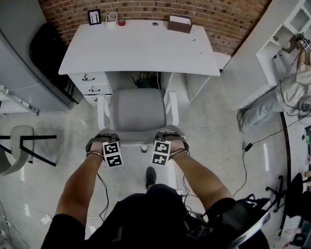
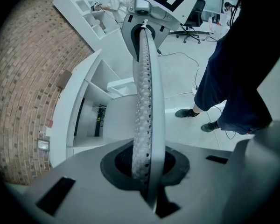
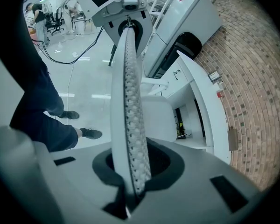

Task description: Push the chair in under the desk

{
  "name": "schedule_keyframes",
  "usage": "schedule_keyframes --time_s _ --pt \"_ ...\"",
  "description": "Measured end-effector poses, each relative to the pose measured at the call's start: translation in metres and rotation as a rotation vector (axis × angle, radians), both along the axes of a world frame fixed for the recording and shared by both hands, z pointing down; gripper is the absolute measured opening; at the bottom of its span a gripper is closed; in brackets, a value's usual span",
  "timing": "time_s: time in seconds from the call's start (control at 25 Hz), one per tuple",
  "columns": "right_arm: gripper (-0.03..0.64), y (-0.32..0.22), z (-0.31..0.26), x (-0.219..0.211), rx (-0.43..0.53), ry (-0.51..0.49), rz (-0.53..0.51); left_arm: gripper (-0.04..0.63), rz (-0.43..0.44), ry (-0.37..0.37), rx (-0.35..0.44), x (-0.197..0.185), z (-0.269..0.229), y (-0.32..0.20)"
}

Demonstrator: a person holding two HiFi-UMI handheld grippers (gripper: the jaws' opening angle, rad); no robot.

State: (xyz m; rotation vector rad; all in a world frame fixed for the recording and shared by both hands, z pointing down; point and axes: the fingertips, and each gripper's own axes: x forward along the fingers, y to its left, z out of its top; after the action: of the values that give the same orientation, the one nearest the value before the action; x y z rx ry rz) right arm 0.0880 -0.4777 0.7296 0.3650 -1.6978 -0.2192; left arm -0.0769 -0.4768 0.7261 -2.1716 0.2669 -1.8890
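A grey office chair (image 1: 137, 110) with white armrests stands with its seat partly under the white desk (image 1: 140, 48), its back towards me. My left gripper (image 1: 102, 139) is shut on the left end of the backrest's top rim, my right gripper (image 1: 171, 137) on the right end. In the left gripper view the perforated backrest edge (image 2: 147, 101) runs up from my left gripper (image 2: 144, 162) to the other gripper at the top. The right gripper view mirrors this: the backrest edge (image 3: 130, 106) is clamped in my right gripper (image 3: 135, 164).
A drawer unit (image 1: 90, 84) fills the desk's left side. A picture frame (image 1: 94, 17) and a brown box (image 1: 179, 23) sit on the desk's back edge. A black-framed stool (image 1: 15, 149) stands at left; a person (image 1: 280, 100) and floor cables (image 1: 249, 144) are at right.
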Motion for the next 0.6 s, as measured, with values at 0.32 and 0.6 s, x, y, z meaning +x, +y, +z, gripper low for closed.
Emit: schedule_keyframes --time_s 0.32,0.6 --pt "0.052 -0.029 0.001 0.006 0.001 0.000 -0.013 0.034 -0.020 -0.014 -0.008 0.006 0.002 -0.029" --pt "0.046 -0.053 0.000 0.009 0.005 0.001 -0.023 0.034 -0.034 -0.027 -0.015 0.008 0.004 -0.053"
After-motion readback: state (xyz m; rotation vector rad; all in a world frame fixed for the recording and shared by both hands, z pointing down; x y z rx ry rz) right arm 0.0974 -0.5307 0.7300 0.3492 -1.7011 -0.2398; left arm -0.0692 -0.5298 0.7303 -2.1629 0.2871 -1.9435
